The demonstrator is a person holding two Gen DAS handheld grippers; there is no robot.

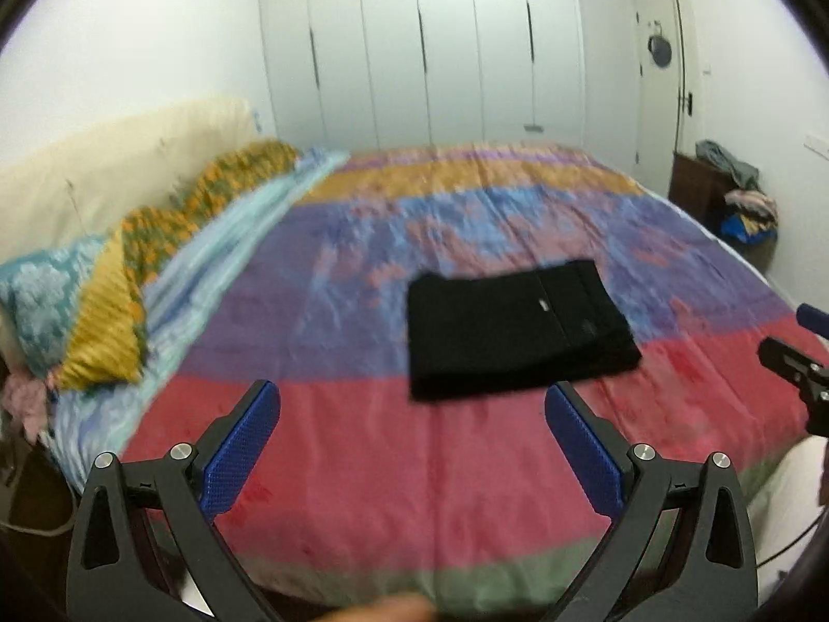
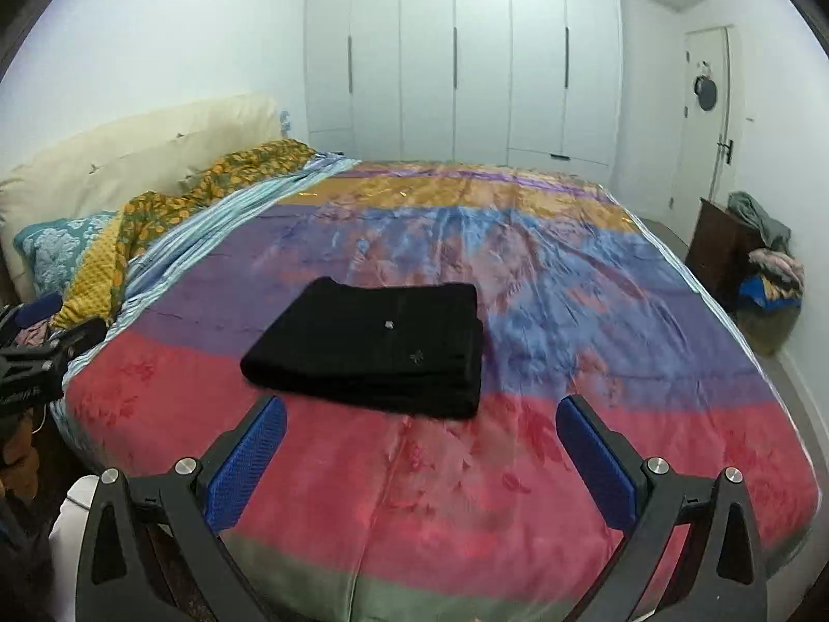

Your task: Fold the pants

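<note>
The black pants point(image 1: 520, 329) lie folded into a compact rectangle on the striped bedspread point(image 1: 466, 217), right of centre in the left wrist view and left of centre in the right wrist view point(image 2: 368, 344). The left wrist view is blurred, yet it shows a small pale label on the top layer; the sharper right wrist view shows the stacked layers along the near edge of the fold and two small pale marks on top. Only the left wrist view catches a bit of skin at the bottom edge of the frame.

The left gripper point(image 1: 412, 446) sits at the bottom of its own frame, its blue pads spread wide with nothing between them, apart from the pants and over the red band of the cover. It also shows at the left edge of the right wrist view point(image 2: 41, 357). The right gripper point(image 2: 420, 453) is likewise spread wide and holds nothing, pointing at the near edge of the fold from just short of it. Its tips enter the left wrist view at the right edge point(image 1: 798, 363).

White wardrobe doors point(image 2: 456, 62) fill the top centre of both frames.
</note>
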